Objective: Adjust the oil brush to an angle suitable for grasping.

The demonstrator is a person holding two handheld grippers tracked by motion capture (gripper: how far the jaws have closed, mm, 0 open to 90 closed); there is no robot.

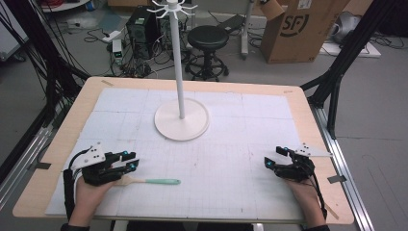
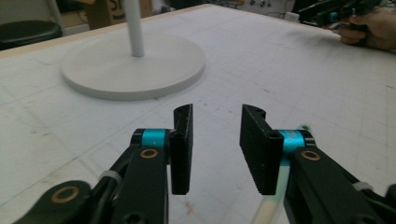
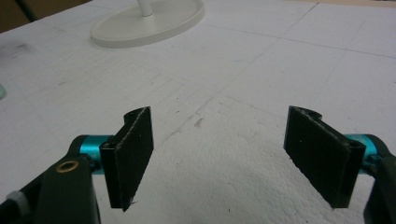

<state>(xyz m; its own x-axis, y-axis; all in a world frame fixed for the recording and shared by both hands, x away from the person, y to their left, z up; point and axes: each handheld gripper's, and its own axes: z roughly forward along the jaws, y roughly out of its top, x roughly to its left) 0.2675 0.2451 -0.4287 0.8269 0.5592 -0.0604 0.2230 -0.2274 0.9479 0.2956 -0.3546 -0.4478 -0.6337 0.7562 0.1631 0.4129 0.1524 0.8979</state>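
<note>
My left gripper [image 1: 126, 160] hovers with jaws open and empty beside the spatula [image 1: 149, 181]; I should drop lower and straddle its wooden end squarely, right gripper [image 1: 272, 158] open and idle.

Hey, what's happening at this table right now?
A person sits at the table holding a two-jaw gripper in each hand. The left gripper hovers open right by a spatula with a wooden handle and green end, which lies flat on the white mat and is not gripped. The right gripper sits open at the far side, with nothing between its jaws. A white stand with a round base and hooks on top rises mid-table, with nothing hanging on it.
</note>
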